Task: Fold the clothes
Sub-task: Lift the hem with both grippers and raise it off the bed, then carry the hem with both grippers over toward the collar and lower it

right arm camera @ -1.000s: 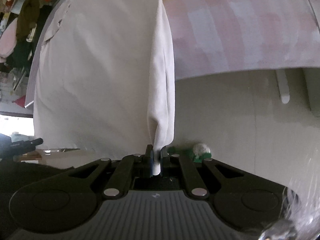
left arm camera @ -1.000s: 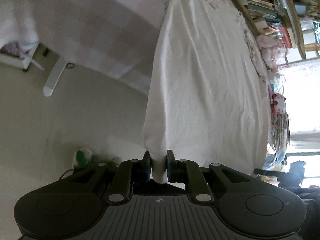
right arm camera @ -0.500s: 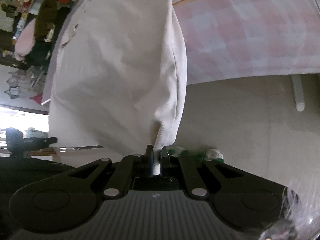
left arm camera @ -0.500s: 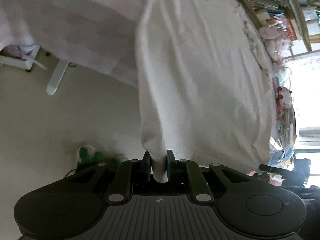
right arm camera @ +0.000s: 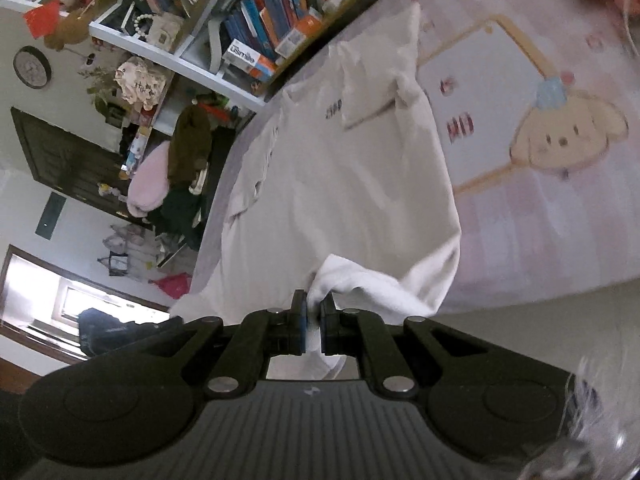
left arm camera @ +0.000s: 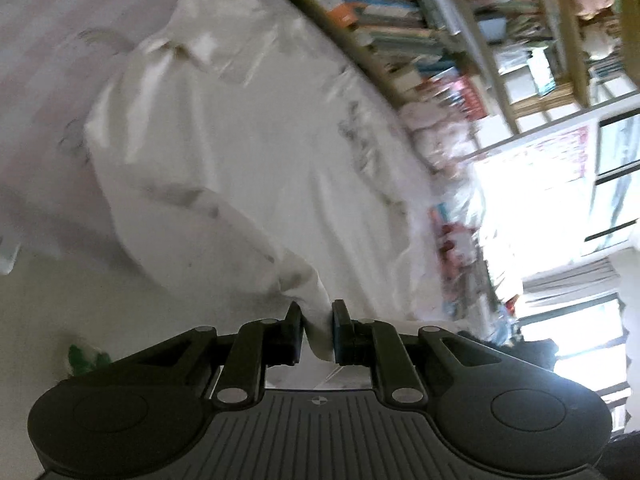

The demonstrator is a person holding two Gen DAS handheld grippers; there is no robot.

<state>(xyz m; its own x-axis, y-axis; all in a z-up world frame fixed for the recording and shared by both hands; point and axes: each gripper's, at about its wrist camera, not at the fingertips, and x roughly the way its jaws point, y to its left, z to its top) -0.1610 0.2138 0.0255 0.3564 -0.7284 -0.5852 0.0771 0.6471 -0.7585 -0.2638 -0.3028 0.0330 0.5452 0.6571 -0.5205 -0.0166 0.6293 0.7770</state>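
I see the cream white shirt [right arm camera: 344, 184] lying spread on the pink bed cover [right arm camera: 560, 216], collar far away, its near hem lifted and bunched.

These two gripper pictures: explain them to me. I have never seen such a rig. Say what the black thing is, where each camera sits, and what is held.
No robot here: a person holds a two-finger tool in each hand, with a wide-angle camera on each looking forward along its fingers. That black shape at the bottom is the tool itself. One picture looks out from the left gripper, the other from the right gripper. Each is pinched shut on the near edge of a white shirt. The shirt's far part lies on a bed with a pink checked cover bearing a cartoon puppy. A crowded bookshelf stands behind the bed.
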